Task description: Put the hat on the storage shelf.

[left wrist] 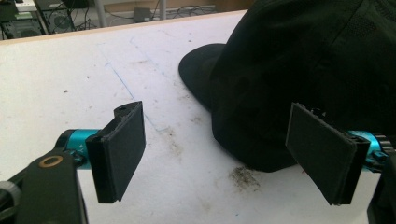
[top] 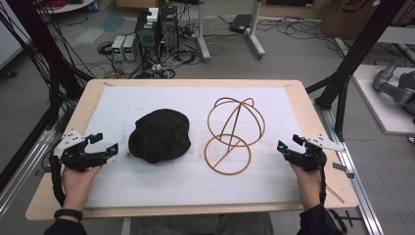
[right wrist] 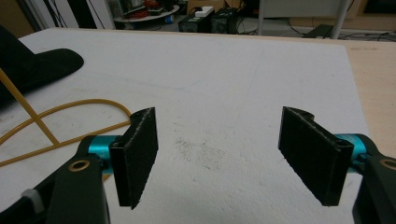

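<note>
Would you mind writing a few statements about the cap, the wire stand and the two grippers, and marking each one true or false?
1. The black cap lies on the white mat to the left of the wire stand. True.
2. The left gripper is clamped on the cap. False: its jaws stand apart beside the cap and hold nothing.
3. The right gripper is open, with bare mat between its jaws. True.
4. The cap sits on top of the wire stand. False: the stand is bare and the cap lies beside it on the mat.
5. The wire stand is blue plastic. False: it is tan or yellowish wire, with a ring base and crossed hoops above it.
</note>
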A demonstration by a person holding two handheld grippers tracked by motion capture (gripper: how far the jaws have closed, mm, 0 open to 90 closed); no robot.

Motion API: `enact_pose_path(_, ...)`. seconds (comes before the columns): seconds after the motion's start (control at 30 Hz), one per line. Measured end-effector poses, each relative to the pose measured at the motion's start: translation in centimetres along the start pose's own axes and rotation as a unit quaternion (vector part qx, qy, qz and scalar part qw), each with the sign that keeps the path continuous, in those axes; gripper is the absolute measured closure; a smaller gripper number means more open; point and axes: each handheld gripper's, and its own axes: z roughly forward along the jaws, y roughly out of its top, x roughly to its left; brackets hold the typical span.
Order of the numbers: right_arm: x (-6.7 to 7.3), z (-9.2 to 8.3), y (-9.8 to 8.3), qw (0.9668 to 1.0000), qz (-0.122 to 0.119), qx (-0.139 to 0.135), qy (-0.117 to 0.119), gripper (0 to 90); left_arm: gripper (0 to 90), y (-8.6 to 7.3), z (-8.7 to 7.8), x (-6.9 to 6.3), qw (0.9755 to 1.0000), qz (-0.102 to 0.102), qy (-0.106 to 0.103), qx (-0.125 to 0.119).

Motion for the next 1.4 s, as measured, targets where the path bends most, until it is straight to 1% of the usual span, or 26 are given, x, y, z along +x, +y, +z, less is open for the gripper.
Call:
enact_pose_path(0.33,-0.2,0.0,-0.1,1.0,0.001,0.003,0.0,28.1,20.8,0.2,0.0,0.0,1.0,0.0,0.0,-0.001)
enact_pose_path(0.47,-0.1,0.1,-0.1,1.0,-0.001,0.002,0.002,28.0,22.4,0.6,0.0,0.0,1.0,0.002,-0.003,-0.007)
enact_pose_path(0.57,0.0,0.1,-0.1,1.0,-0.003,0.005,0.002,28.0,24.1,1.0,0.0,0.1,1.0,0.003,-0.004,-0.005)
enact_pose_path(0.6,0.0,0.1,-0.1,1.0,-0.003,0.005,0.001,28.0,24.1,1.2,0.1,0.1,1.0,0.003,-0.007,-0.003)
enact_pose_path(0.63,0.1,0.2,-0.1,1.0,-0.004,0.007,0.001,28.0,24.2,1.6,0.3,0.2,0.9999,0.003,-0.016,0.002)
enact_pose_path(0.67,0.1,0.2,-0.1,1.0,-0.003,0.007,0.001,28.0,24.2,1.8,0.4,0.2,0.9998,0.005,-0.017,0.002)
enact_pose_path(0.73,0.2,0.2,0.0,1.0,-0.003,0.007,0.001,28.0,24.8,2.5,0.6,0.2,0.9997,0.015,-0.02,0.002)
enact_pose_path(0.8,0.2,0.3,-0.1,1.0,-0.004,0.008,0.002,28.0,25.6,2.7,0.7,0.2,0.9996,0.016,-0.022,0.002)
enact_pose_path(0.83,0.2,0.4,-0.1,0.9999,-0.005,0.011,0.003,28.0,27.8,3.0,0.9,0.4,0.9995,0.018,-0.026,0.005)
enact_pose_path(0.97,0.3,0.4,-0.1,0.9999,-0.005,0.011,0.004,28.0,29.0,3.5,1.7,0.8,0.9993,0.012,-0.035,0.004)
enact_pose_path(1.0,0.2,0.4,-0.1,0.9999,-0.006,0.012,0.003,28.0,29.5,3.6,2.0,1.0,0.9991,0.002,-0.042,0.006)
enact_pose_path(1.03,0.2,0.4,-0.1,0.9999,-0.005,0.012,0.003,28.0,29.5,3.6,2.1,0.9,0.9987,0.0,-0.05,0.006)
enact_pose_path(1.07,0.2,0.4,-0.1,0.9999,-0.005,0.012,0.004,28.0,29.5,3.5,2.2,0.9,0.9981,0.001,-0.061,0.007)
enact_pose_path(1.1,0.2,0.4,-0.1,0.9999,-0.004,0.012,0.003,28.0,29.5,3.5,2.2,0.9,0.9981,0.001,-0.061,0.007)
enact_pose_path(1.13,0.1,0.4,-0.1,0.9999,-0.006,0.01,0.002,28.0,29.5,3.6,2.2,0.6,0.9969,0.006,-0.079,0.009)
enact_pose_path(1.17,0.1,0.4,-0.1,0.9999,-0.006,0.01,0.002,28.0,29.5,3.6,2.2,0.6,0.9969,0.006,-0.079,0.009)
enact_pose_path(1.2,0.0,0.4,-0.2,0.9999,-0.004,0.011,0.001,28.0,29.5,3.6,2.2,0.3,0.9956,0.009,-0.092,0.008)
enact_pose_path(1.27,0.0,0.4,-0.2,0.9999,-0.002,0.012,0.0,28.0,29.9,3.7,2.2,-0.1,0.9934,0.021,-0.112,0.011)
enact_pose_path(1.3,0.0,0.4,-0.2,0.9999,-0.002,0.012,0.0,28.0,29.9,3.7,2.2,-0.3,0.9924,0.027,-0.119,0.014)
enact_pose_path(1.33,0.0,0.4,-0.1,0.9999,-0.004,0.012,0.0,28.0,29.9,3.7,2.4,-0.6,0.9897,0.033,-0.138,0.02)
enact_pose_path(1.37,0.1,0.4,-0.1,0.9999,-0.003,0.014,0.0,28.0,29.9,3.7,2.4,-0.6,0.9897,0.033,-0.138,0.02)
enact_pose_path(1.4,0.1,0.4,-0.1,0.9999,-0.003,0.014,0.0,28.0,29.9,3.6,2.6,-0.7,0.9886,0.034,-0.145,0.025)
